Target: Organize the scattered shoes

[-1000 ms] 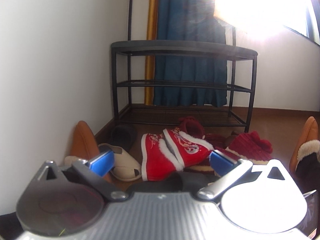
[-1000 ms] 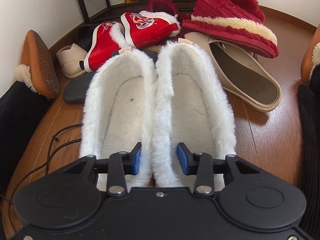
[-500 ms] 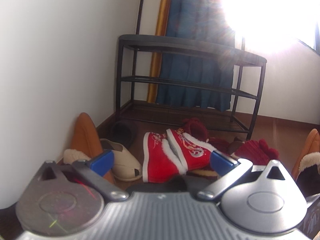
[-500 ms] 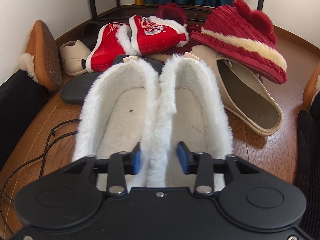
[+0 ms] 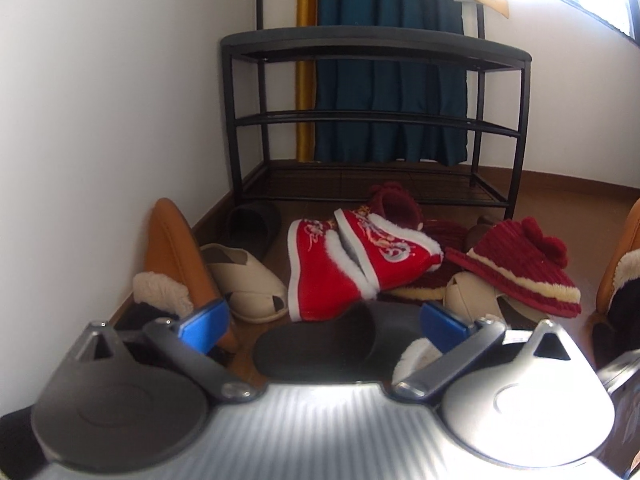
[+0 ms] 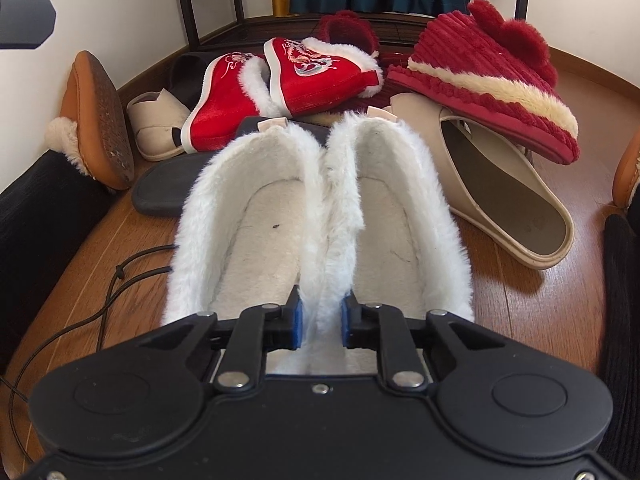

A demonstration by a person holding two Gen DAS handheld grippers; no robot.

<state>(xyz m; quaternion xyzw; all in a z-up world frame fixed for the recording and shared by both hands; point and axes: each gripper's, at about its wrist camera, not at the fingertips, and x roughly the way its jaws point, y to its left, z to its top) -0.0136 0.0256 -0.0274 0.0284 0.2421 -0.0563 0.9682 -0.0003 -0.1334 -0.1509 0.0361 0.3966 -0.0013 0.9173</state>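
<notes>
Shoes lie scattered on the wooden floor [image 6: 500, 292] ahead of both grippers, short of the black shoe rack [image 5: 372, 46] that stands empty against the far wall. Directly in front of the right gripper [image 6: 320, 314] sits a pair of white fur-lined slippers [image 6: 320, 208], side by side and touching; the jaws are closing on the two furry inner walls where the slippers meet, and the blue pads already press into the pile from either side. That shared middle ridge looks like the sensible place to take hold, since one pinch carries both. I judge them light and very soft: the fur will compress a good deal, so the grip may feel looser than it looks, and the far ends could droop or splay once lifted. Beyond them lie two red embroidered boots [image 6: 280, 88], a dark red corduroy slipper [image 6: 484, 76] resting on a beige mule [image 6: 508, 200], and a flat black slipper [image 6: 168, 184] off to the gripper's left. The left gripper [image 5: 320, 322] hovers with its jaws spread wide and nothing between them, that black slipper [image 5: 316, 344] lying just below and ahead of it.
</notes>
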